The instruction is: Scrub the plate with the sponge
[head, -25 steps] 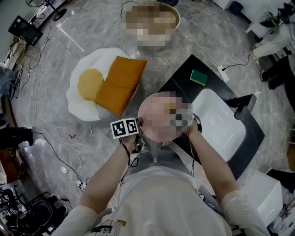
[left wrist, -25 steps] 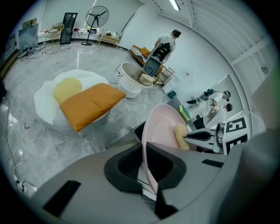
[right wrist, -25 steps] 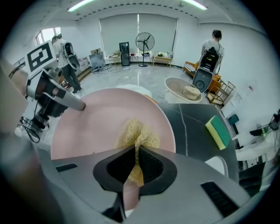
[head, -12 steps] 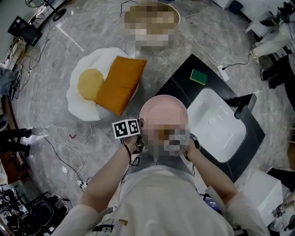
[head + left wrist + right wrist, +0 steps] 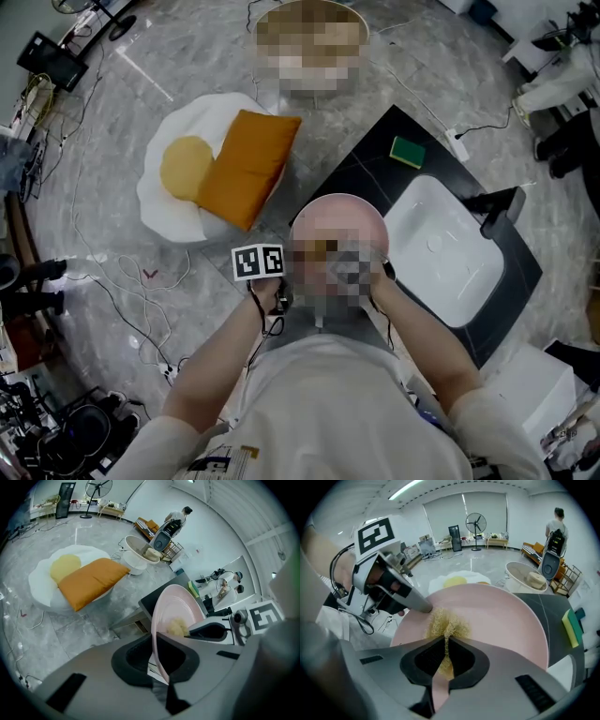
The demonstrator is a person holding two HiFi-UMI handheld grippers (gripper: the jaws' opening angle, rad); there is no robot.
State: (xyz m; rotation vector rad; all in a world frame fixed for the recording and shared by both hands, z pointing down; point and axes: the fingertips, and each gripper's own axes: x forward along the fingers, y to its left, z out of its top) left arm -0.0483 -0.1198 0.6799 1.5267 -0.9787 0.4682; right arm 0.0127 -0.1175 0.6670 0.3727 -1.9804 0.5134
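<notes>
The plate (image 5: pixel 177 609) is held on edge at the centre of the left gripper view, its face turned to frame right. Its lower rim is pinched by the nearly closed left gripper (image 5: pixel 158 641). The yellow sponge (image 5: pixel 446 626) is clamped in the right gripper (image 5: pixel 445 645), long axis along the jaws, its tuft pressed past the fingertips onto the plate face. In the head view the plate is just left of the sink (image 5: pixel 441 258).
</notes>
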